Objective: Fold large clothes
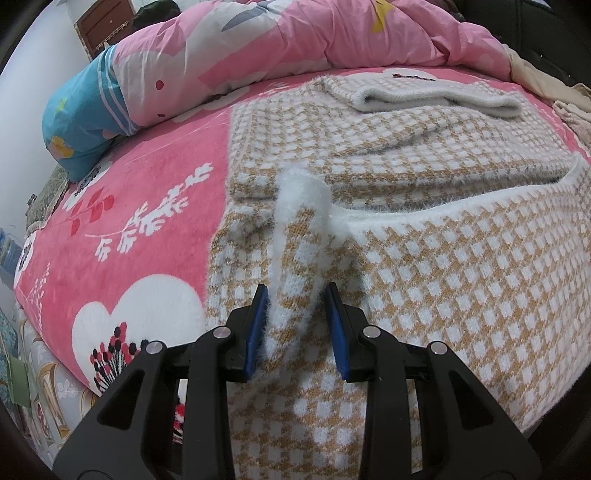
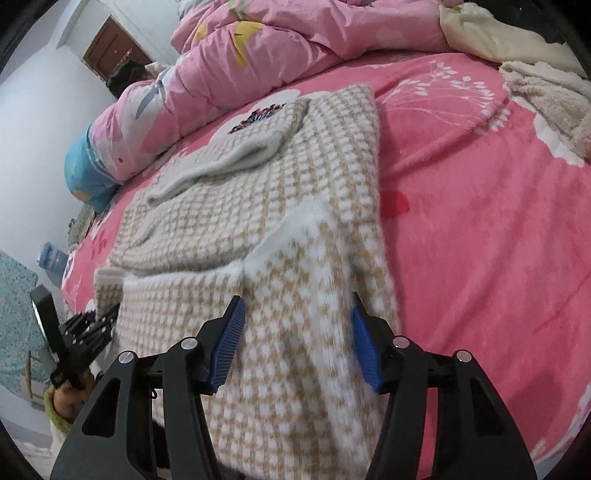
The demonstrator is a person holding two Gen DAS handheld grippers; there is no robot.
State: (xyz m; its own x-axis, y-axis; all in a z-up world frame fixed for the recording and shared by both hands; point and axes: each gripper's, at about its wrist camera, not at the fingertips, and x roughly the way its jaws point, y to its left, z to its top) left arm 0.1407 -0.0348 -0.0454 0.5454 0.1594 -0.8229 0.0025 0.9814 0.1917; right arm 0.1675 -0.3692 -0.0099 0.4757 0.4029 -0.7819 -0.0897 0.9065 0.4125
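Observation:
A fuzzy tan-and-white checked sweater (image 1: pixel 424 277) (image 2: pixel 229 221) lies on the pink bedspread (image 1: pixel 129 221) (image 2: pixel 480 221). Its sleeve (image 1: pixel 436 98) is folded across the far part. Its white-trimmed hem (image 1: pixel 443 206) is lifted toward me over the body. My left gripper (image 1: pixel 295 291) is shut on a raised ridge of the hem's left corner. My right gripper (image 2: pixel 297 299) is shut on a thick fold at the hem's right corner, which fills the gap between its blue pads (image 2: pixel 364 343). In the right wrist view the left gripper (image 2: pixel 99 319) shows at the lower left, held by a hand.
A bunched pink quilt (image 1: pixel 295 37) (image 2: pixel 295 44) and a blue pillow (image 1: pixel 81 122) lie along the far side of the bed. Beige fleece clothes (image 2: pixel 546 88) sit at the far right. The bed's edge (image 1: pixel 37 314) drops off at the left. A brown door (image 1: pixel 103 22) stands behind.

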